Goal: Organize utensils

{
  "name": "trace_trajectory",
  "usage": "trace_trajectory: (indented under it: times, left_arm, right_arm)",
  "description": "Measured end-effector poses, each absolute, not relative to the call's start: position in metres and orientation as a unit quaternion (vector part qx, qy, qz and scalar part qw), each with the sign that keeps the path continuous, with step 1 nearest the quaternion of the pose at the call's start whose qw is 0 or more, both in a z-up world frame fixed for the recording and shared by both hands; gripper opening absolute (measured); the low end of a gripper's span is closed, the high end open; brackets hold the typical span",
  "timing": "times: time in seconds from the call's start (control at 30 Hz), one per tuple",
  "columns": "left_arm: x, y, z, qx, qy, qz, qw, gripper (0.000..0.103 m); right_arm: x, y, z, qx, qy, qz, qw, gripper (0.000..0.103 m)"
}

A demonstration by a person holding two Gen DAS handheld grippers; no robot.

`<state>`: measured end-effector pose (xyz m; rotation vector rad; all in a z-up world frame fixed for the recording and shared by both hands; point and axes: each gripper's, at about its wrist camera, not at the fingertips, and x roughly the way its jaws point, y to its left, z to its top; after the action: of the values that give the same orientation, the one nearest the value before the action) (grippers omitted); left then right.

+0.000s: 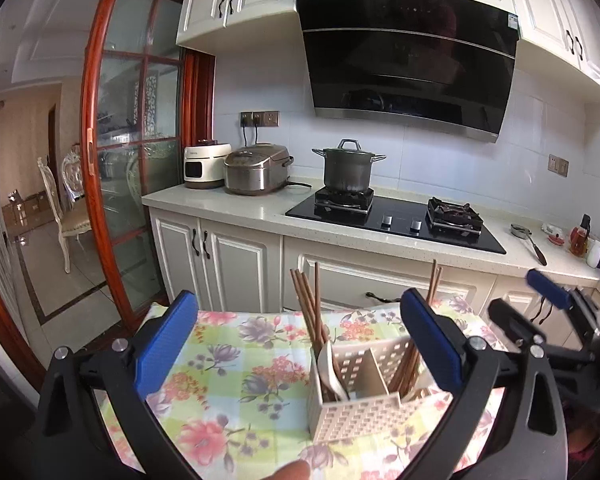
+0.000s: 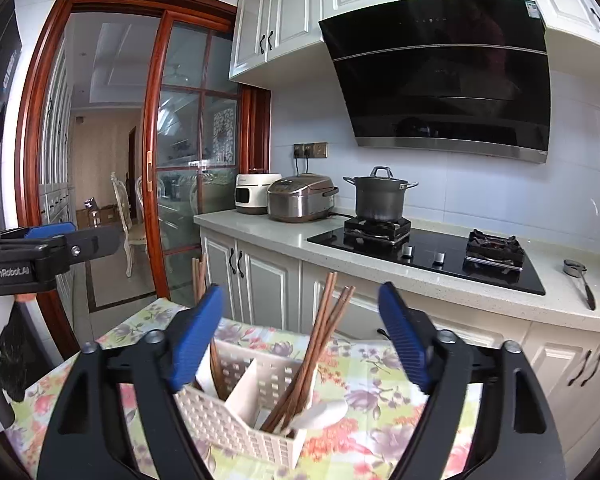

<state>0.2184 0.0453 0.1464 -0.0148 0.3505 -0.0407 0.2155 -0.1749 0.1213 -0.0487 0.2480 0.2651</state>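
Note:
A beige perforated utensil caddy (image 1: 360, 400) with dividers stands on the floral tablecloth (image 1: 236, 364). It holds brown chopsticks (image 1: 310, 308) in its left and right compartments and a white spoon (image 1: 332, 372). My left gripper (image 1: 300, 344) is open and empty, just above and in front of the caddy. In the right wrist view the caddy (image 2: 244, 412) holds chopsticks (image 2: 320, 336) and a white spoon (image 2: 320, 414). My right gripper (image 2: 300, 344) is open and empty above it. The right gripper also shows at the right of the left wrist view (image 1: 540, 300).
A kitchen counter (image 1: 260, 216) behind the table carries two rice cookers (image 1: 256, 170), a pot (image 1: 348, 168) on the black gas hob (image 1: 396, 220), a ladle (image 1: 528, 240) and bottles (image 1: 580, 236). A sliding glass door (image 1: 132, 160) stands at the left.

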Motion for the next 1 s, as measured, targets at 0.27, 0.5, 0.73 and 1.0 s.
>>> trace_trajectory:
  times: [0.27, 0.5, 0.73, 1.0]
  left_arm:
    - [0.150, 0.033, 0.130, 0.024, 0.135, 0.006, 0.990, 0.098]
    - [0.120, 0.032, 0.084, 0.003, 0.156, 0.010, 0.988, 0.098]
    - [0.120, 0.034, 0.053, -0.004, 0.187, 0.003, 0.982, 0.098]
    - [0.121, 0.026, 0.048, 0.001, 0.198, -0.014, 0.980, 0.098]
  right_arm:
    - [0.171, -0.209, 0.111, 0.067, 0.178, 0.156, 0.969, 0.084]
    - [0.140, -0.217, 0.082, 0.062, 0.181, 0.139, 0.972, 0.084]
    - [0.132, -0.214, 0.069, 0.032, 0.191, 0.133, 0.972, 0.084]
    - [0.139, -0.201, 0.052, 0.017, 0.219, 0.145, 0.965, 0.084]
